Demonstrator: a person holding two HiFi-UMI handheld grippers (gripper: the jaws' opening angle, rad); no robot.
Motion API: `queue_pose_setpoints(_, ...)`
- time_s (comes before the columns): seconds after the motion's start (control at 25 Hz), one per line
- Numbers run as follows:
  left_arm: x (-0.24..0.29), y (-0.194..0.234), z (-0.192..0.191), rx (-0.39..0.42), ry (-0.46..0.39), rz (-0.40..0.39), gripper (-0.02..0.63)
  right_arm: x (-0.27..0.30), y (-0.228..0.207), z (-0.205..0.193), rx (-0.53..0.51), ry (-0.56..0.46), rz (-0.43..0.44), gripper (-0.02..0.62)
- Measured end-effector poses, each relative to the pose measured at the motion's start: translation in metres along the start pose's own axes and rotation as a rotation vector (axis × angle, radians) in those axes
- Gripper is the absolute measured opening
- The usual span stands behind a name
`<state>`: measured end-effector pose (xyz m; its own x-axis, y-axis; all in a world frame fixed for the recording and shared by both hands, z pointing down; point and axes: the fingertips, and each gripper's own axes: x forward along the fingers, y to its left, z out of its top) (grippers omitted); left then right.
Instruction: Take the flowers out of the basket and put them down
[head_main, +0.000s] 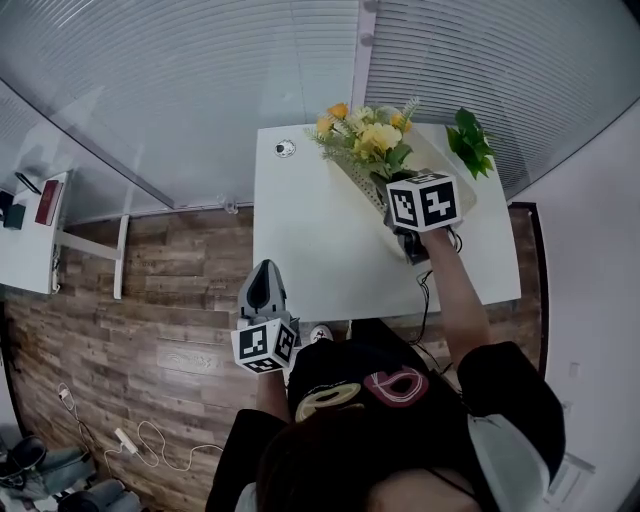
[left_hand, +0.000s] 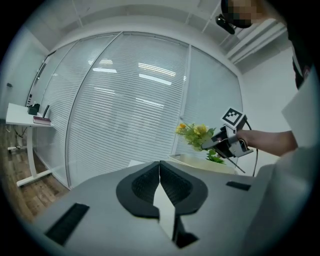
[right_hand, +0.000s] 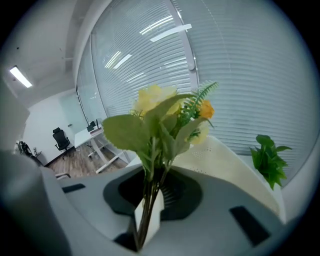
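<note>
white table by blinds — right tongs clamp flowers, left tongs closed, empty.

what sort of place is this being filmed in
Most likely an office: glass partition walls with blinds, a white desk, a black office chair by another desk further off, and wood-look flooring.

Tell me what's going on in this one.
A person stands at a white table with a gripper in each hand. The right claw is shut on the stems of a bunch of yellow and orange flowers and holds them above the cream basket at the table's far side; they are not yet put down. The left claw is shut and empty, held back near the table's near edge. A green plant sits beside the basket.
</note>
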<state>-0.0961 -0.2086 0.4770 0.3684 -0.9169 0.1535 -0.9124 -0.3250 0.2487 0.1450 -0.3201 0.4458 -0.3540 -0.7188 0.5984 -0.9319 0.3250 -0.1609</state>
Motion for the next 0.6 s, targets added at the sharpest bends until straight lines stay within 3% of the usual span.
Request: queue_pose_setpoints(0.6, -0.026, 0.036, 0.0, -0.007, -0.003, 0.051, 0.018, 0.033, 0.09, -0.023, -0.034, 0.03, 0.115, 0.055)
